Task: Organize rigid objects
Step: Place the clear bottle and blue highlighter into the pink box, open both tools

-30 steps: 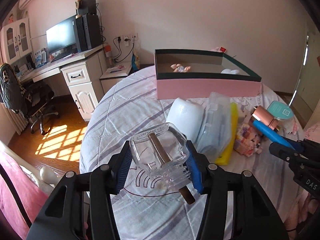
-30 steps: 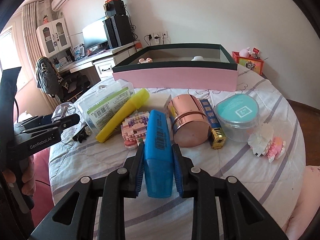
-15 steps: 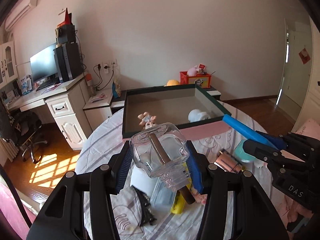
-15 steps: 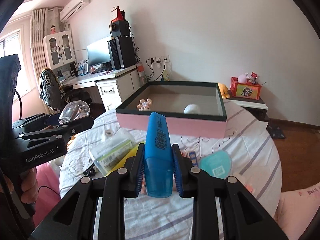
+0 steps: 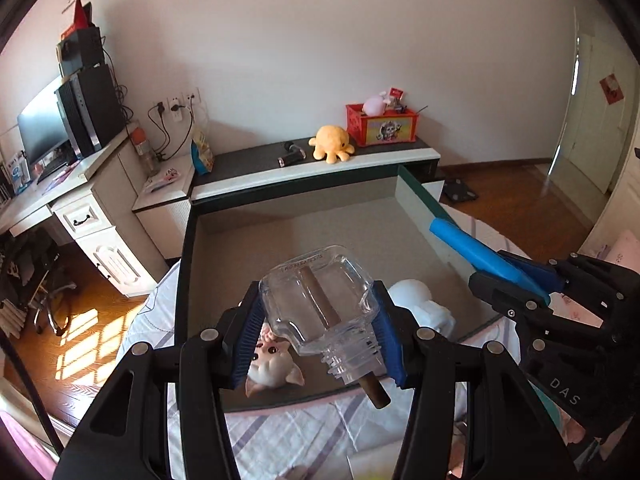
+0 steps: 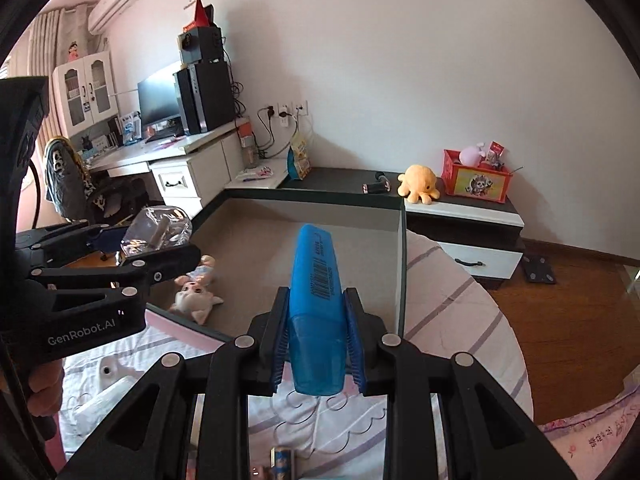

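Left gripper [image 5: 318,336] clamped on clear glass bottle [image 5: 320,300], brown stick inside, neck toward camera. Held up over near part of box [image 5: 416,200].
Right gripper [image 6: 316,336] squeezing blue marker [image 6: 316,280], tip pointing forward over near edge of box.
Under bottle, inside box: small cat toy [image 5: 272,364] near front wall, white round thing [image 5: 420,304] beside it to right.
Box on round table with striped cloth [image 6: 460,320].
Farther back: low shelf with yellow octopus plush [image 5: 332,146] and red bin [image 5: 382,124].
Far left: desk with monitor [image 5: 40,132].
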Tool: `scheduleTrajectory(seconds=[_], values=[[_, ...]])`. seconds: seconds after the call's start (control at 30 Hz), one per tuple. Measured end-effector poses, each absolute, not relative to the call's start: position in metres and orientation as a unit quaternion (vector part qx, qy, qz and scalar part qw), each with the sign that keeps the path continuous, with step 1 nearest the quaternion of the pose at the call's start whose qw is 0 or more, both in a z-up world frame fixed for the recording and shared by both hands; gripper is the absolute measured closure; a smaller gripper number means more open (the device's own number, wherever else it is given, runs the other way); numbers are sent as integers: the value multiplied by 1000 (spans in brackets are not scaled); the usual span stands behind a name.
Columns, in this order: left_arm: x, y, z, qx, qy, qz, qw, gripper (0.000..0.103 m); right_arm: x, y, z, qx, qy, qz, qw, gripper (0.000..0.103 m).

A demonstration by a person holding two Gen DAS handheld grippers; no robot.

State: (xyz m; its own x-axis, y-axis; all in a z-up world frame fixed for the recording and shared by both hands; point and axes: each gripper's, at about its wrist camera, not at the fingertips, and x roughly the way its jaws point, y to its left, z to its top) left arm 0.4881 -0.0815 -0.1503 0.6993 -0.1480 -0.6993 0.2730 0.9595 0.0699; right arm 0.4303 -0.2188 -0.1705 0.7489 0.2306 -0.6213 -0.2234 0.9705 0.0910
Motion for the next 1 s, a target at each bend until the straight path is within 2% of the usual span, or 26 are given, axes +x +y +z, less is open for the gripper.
scheduleTrajectory(seconds=[0.3, 0.37, 0.4, 0.43, 0.47, 0.5, 0.57, 0.67, 0.73, 0.77, 1.0], values=[[536, -91, -196, 89, 449, -89, 885, 50, 472, -227, -211, 14, 383, 107, 917, 76], [533, -87, -192, 82, 436, -85, 892, 45, 469, -229, -211, 22, 382, 105, 918, 74], [527, -85, -187, 78, 422, -87, 899, 40, 465, -231, -208, 27, 376, 101, 921, 62], [517, -82, -182, 78, 404, -89, 907, 27, 460, -232, -203, 32, 369, 100, 923, 54], [508, -78, -175, 81, 384, -89, 916, 15, 454, -232, -197, 36, 362, 102, 926, 41], [496, -76, -166, 84, 361, -88, 925, 11, 446, -231, -190, 39, 351, 104, 930, 30], [468, -68, -149, 89, 317, -84, 940, 2, 427, -229, -173, 38, 327, 99, 939, 20], [421, -55, -126, 84, 269, -66, 957, 0, 389, -224, -146, 35, 286, 98, 953, 17], [391, -42, -113, 69, 250, -54, 964, 0, 362, -218, -131, 20, 260, 78, 962, 9], [377, -36, -109, 62, 244, -47, 967, 0, 344, -216, -123, 14, 244, 71, 967, 0], [273, -2, -94, 8, 197, -25, 980, 0, 248, -198, -92, 0, 174, 59, 983, 0]])
